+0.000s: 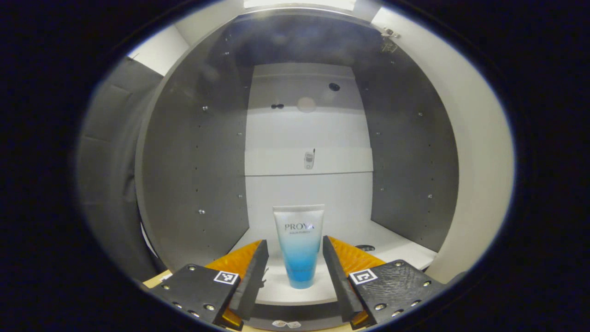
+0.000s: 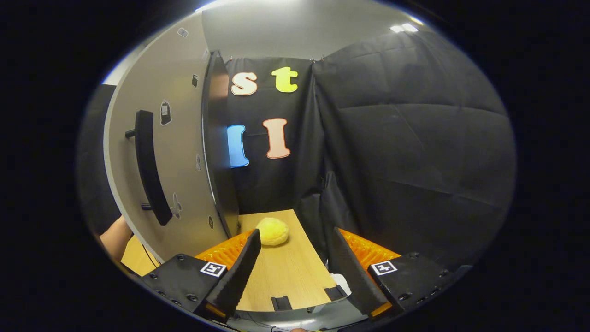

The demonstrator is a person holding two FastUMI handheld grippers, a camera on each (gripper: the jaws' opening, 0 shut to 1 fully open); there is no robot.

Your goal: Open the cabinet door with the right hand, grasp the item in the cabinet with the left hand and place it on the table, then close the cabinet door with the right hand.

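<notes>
A white-to-blue tube (image 1: 299, 246) stands cap-down on the white cabinet floor (image 1: 396, 249), inside the open grey-walled cabinet. My left gripper (image 1: 295, 272) is open, its two fingers flanking the tube on either side without touching it. In the right gripper view the cabinet door (image 2: 179, 152) stands swung open at the left, its black bar handle (image 2: 150, 166) facing me. My right gripper (image 2: 295, 272) is open and holds nothing, hovering over the wooden table (image 2: 286, 272) just right of the door.
A yellow fuzzy ball (image 2: 272, 230) lies on the table by the door's edge. Black cloth walls close in behind and to the right. A person's hand (image 2: 115, 237) shows at the lower left, beyond the door. Small black brackets (image 2: 281, 303) sit at the table's near edge.
</notes>
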